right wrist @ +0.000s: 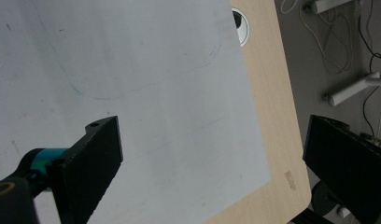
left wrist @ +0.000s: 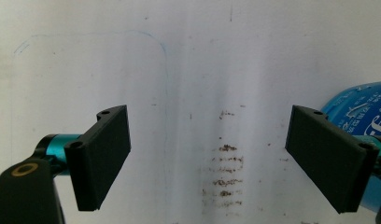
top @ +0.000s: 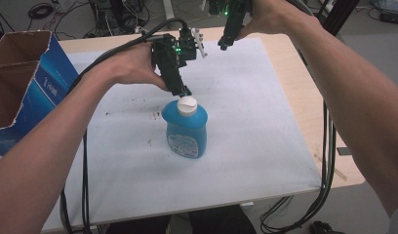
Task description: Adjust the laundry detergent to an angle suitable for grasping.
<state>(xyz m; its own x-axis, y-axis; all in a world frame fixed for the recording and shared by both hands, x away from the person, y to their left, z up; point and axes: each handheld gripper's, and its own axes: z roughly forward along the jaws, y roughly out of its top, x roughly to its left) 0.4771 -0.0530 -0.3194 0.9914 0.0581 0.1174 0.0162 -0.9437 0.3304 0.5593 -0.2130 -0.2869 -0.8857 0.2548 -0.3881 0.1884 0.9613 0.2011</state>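
Left hand-held gripper (top: 183,90) is seen in the high view pointed down, tips just beside the white cap (top: 187,104) of the blue bottle (top: 185,127); contact cannot be told. In the left gripper view its jaws are spread wide, nothing between them, and the bottle is seen just behind the right-side jaw. Right hand-held gripper (top: 223,45) is held up over the far edge, well apart from the bottle; in the right gripper view its jaws are wide too, nothing held. The bottle is stood upright near the middle of the white sheet (top: 265,122) covering the surface (top: 289,63). Brown specks are seen on the sheet. 1 open cardboard box (top: 21,78) is placed at the left edge.
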